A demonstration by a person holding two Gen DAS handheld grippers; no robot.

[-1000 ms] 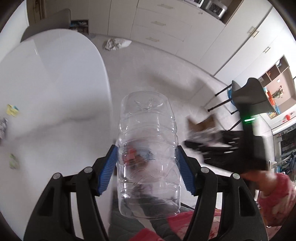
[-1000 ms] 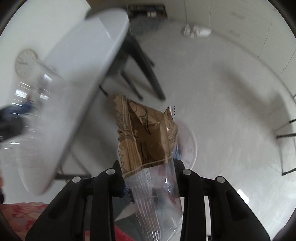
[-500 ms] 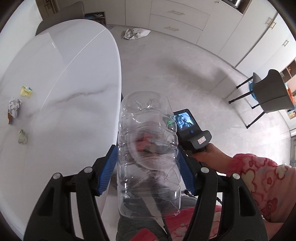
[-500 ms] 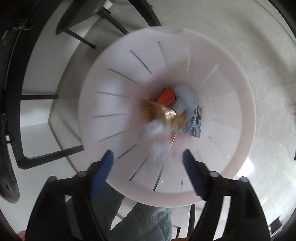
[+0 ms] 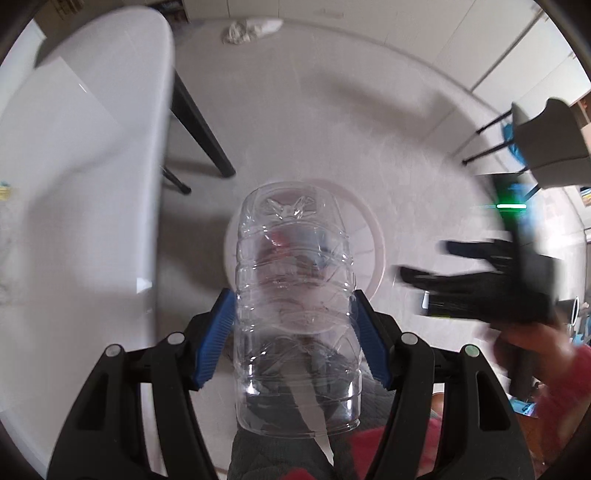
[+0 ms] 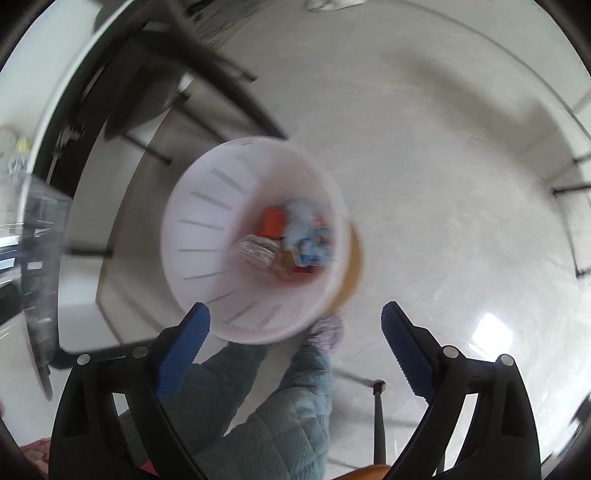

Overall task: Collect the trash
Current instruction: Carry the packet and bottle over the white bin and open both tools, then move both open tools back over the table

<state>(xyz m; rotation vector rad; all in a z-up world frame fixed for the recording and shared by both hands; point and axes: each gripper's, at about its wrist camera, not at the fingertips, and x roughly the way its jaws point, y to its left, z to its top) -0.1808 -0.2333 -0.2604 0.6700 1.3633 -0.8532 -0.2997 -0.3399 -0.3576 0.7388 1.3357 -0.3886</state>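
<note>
A clear plastic bottle [image 5: 293,295] stands base-up between the blue pads of my left gripper [image 5: 293,306], which is shut on it and points straight down over the white slotted bin [image 5: 373,236]. In the right wrist view the bin's wall [image 6: 207,229] lies below and left of my right gripper [image 6: 295,328]. Its jaws are opening, with nothing between them. On the bin's floor lie orange and blue wrappers [image 6: 306,236] and a brown-and-clear packet [image 6: 266,254]. The right gripper [image 5: 480,280] shows blurred at the right of the left wrist view.
A white oval table [image 5: 74,147] on black legs [image 5: 199,125] stands left of the bin. A crumpled white bag [image 5: 251,27] lies on the far floor. A grey chair [image 5: 550,136] is at the right. The person's quilted trouser legs [image 6: 258,406] and slipper [image 6: 325,332] are beside the bin.
My right gripper let go of the brown-and-clear packet, which dropped into the bin, and its jaws spread wide. My left gripper came down with the bottle over the bin.
</note>
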